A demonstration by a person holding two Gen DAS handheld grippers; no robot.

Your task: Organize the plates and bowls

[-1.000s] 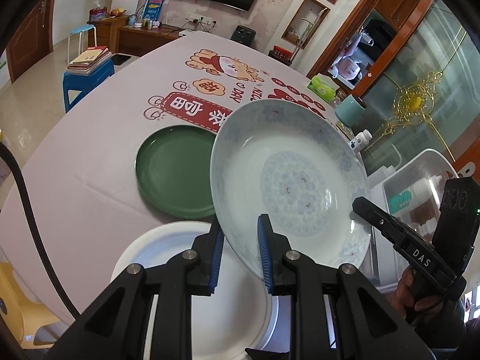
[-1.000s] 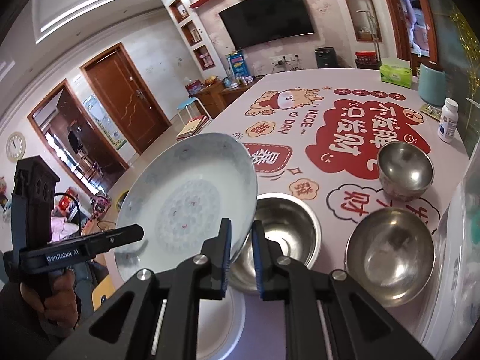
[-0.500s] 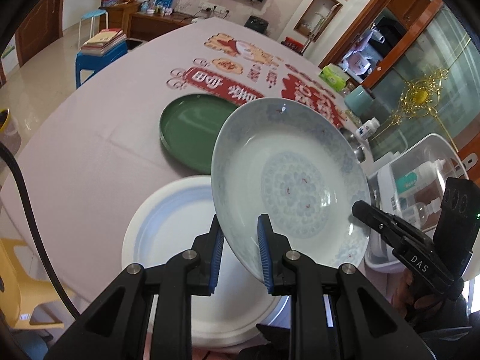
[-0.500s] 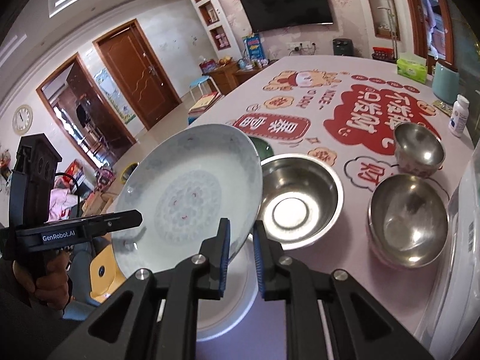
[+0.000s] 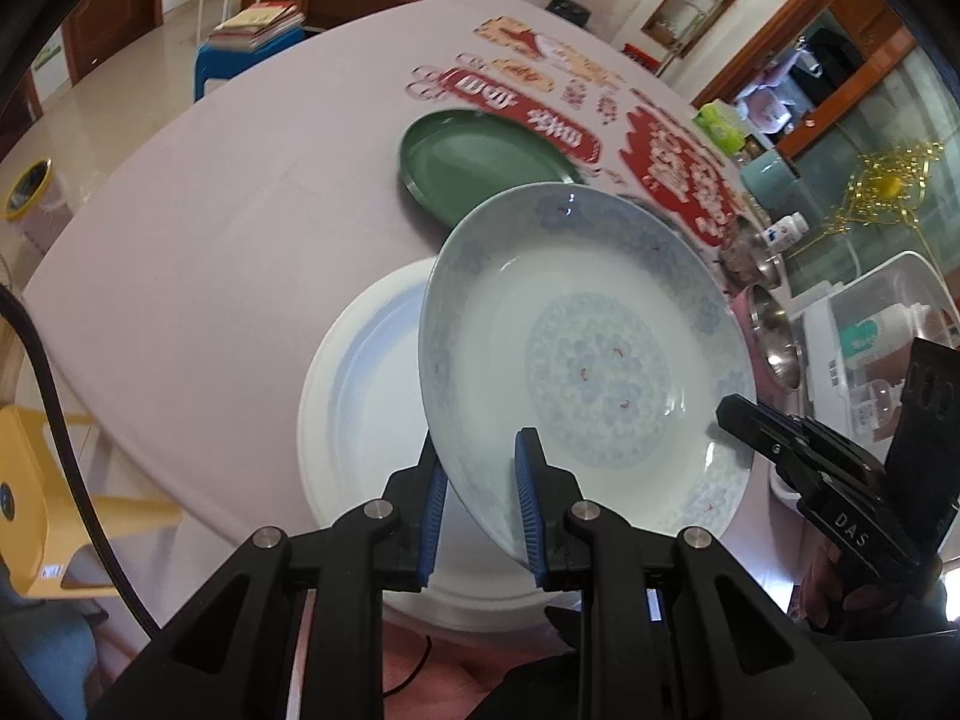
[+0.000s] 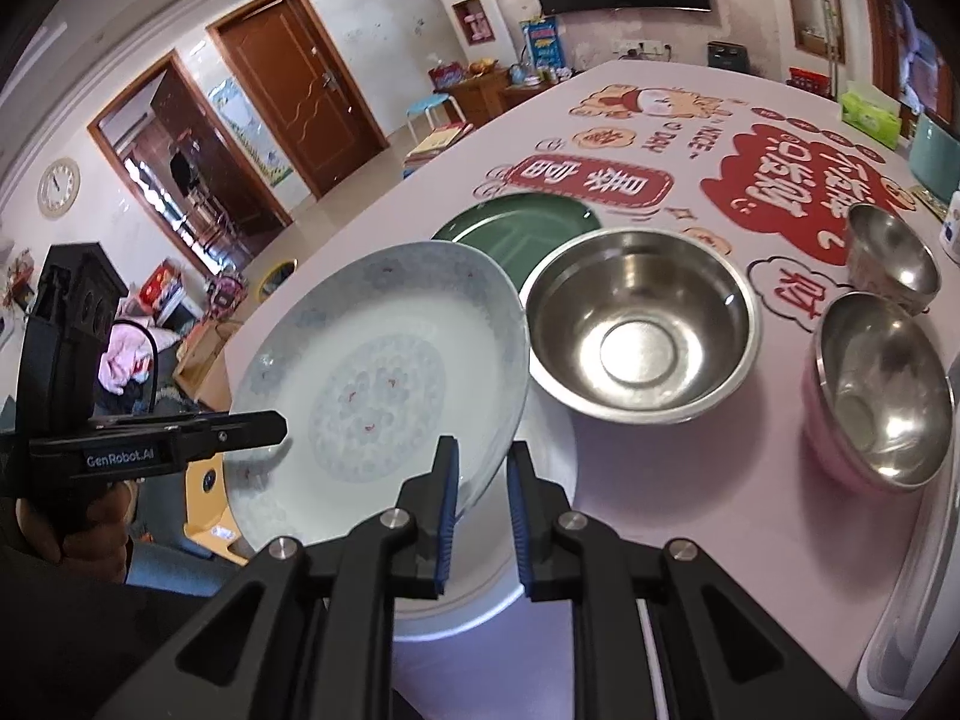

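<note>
A pale blue patterned plate (image 5: 591, 354) hangs in the air, held by both grippers on opposite rims. My left gripper (image 5: 480, 498) is shut on its near rim; my right gripper (image 6: 483, 492) is shut on the other rim, and the plate shows there too (image 6: 372, 384). Below it a large white plate (image 5: 360, 396) lies on the table near the front edge; part of it shows under my right gripper (image 6: 540, 480). A green plate (image 5: 474, 165) lies further back. Three steel bowls stand to the right: a large one (image 6: 639, 342), a medium one (image 6: 882, 390), a small one (image 6: 891, 258).
The table has a pink cloth (image 5: 210, 228) with red prints. A clear plastic box (image 5: 870, 336) stands at the table's right side. A teal cup (image 6: 933, 156), a tissue pack (image 6: 870, 117) and a small white bottle (image 5: 783, 231) stand at the far right. A yellow chair (image 5: 36, 492) is beside the table.
Both grippers have carried the patterned plate back toward the front edge and lower, so it now hangs over the white plate. The green plate and bowls appear farther off.
</note>
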